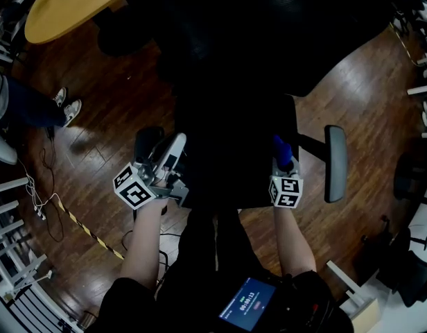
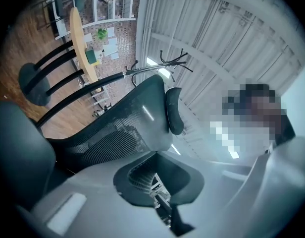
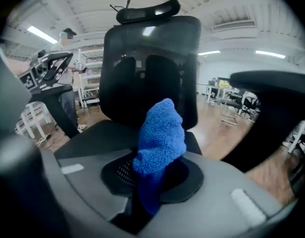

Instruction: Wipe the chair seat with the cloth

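Right gripper (image 3: 151, 202): I pinch the blue cloth (image 3: 160, 138), its end poking out, ready to rub.
Chair seat (image 3: 93, 135): just ahead, waiting.
Left gripper (image 1: 170, 151): jaws together, empty, parked at the seat's left edge.

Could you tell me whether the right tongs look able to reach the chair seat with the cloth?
Probably yes: the right tongs hold the cloth with the seat right ahead and nothing in between.
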{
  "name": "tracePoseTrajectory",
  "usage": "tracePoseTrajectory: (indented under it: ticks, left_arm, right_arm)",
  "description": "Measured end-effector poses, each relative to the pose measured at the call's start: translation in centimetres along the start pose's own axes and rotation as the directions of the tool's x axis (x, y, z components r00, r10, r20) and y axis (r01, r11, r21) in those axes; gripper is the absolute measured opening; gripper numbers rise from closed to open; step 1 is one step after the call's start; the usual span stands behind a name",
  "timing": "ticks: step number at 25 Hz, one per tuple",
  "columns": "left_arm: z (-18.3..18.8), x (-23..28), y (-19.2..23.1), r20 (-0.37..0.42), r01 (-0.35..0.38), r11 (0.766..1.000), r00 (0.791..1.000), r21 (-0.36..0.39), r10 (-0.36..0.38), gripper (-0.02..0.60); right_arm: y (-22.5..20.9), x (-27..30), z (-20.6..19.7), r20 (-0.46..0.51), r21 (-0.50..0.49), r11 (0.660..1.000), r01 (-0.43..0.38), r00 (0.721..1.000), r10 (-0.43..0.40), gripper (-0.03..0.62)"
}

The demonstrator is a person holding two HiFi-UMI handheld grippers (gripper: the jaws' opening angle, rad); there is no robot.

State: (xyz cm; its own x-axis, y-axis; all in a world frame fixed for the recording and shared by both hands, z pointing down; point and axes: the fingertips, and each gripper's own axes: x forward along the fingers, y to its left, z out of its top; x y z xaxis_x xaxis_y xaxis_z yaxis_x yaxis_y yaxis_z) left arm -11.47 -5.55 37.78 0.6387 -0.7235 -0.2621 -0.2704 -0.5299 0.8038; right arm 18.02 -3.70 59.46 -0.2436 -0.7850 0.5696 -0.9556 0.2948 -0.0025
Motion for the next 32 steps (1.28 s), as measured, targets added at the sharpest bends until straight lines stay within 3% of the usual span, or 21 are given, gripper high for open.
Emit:
tracePoseTrajectory:
  ticks: [4,9,14,19,22,25,29,32]
  left_arm:
    - [0.3,0.2,0.7,0.021,-0.004,1.000,1.000,-0.026,0.005,-0.009]
    - [-0.7,1.1,1.6,-0.003,-0.012,0.999,1.000,-0.051,0.012,-0.009]
    - [-1.0,1.2,1.8,-0.019,-0.016,0.998,1.000,-0.061,0.015,-0.009]
    - [-1.1,1.2,1.9,-0.011,-0.012,0.998,1.000,-0.056,0.011,-0.009]
    - [-0.9,1.1,1.9,-0.005,-0.016,0.999,1.000,-0.052,0.016,-0.009]
    - [-0.9,1.0,1.9,-0.004,-0.025,0.999,1.000,-0.045,0.025,-0.009]
    - [-0.6,1.1,1.7,0.009,-0.011,0.998,1.000,-0.054,0.012,-0.009]
    - [-0.5,1.1,1.7,0.016,-0.007,0.998,1.000,-0.062,0.008,-0.009]
  right_arm:
    - [7.0,8.6,5.9,0.017,-0.081,0.980,-0.183,0.983,0.184,0.081]
    - [16.4,16.1,8.1,-0.050,-0.156,0.919,-0.363,0.932,0.360,0.081]
    - [23.1,19.8,7.6,-0.090,-0.134,0.886,-0.444,0.896,0.435,0.081]
    - [26.2,21.7,5.0,-0.163,-0.108,0.864,-0.492,0.866,0.473,0.081]
    - [25.4,21.9,4.8,-0.147,-0.092,0.869,-0.485,0.870,0.470,0.081]
    - [21.8,22.3,4.4,-0.159,-0.091,0.906,-0.414,0.904,0.397,0.081]
    - [11.8,21.6,3.3,-0.172,-0.037,0.969,-0.242,0.957,0.233,0.081]
    - [2.2,18.9,1.5,-0.171,0.018,0.998,-0.064,0.983,0.066,0.081]
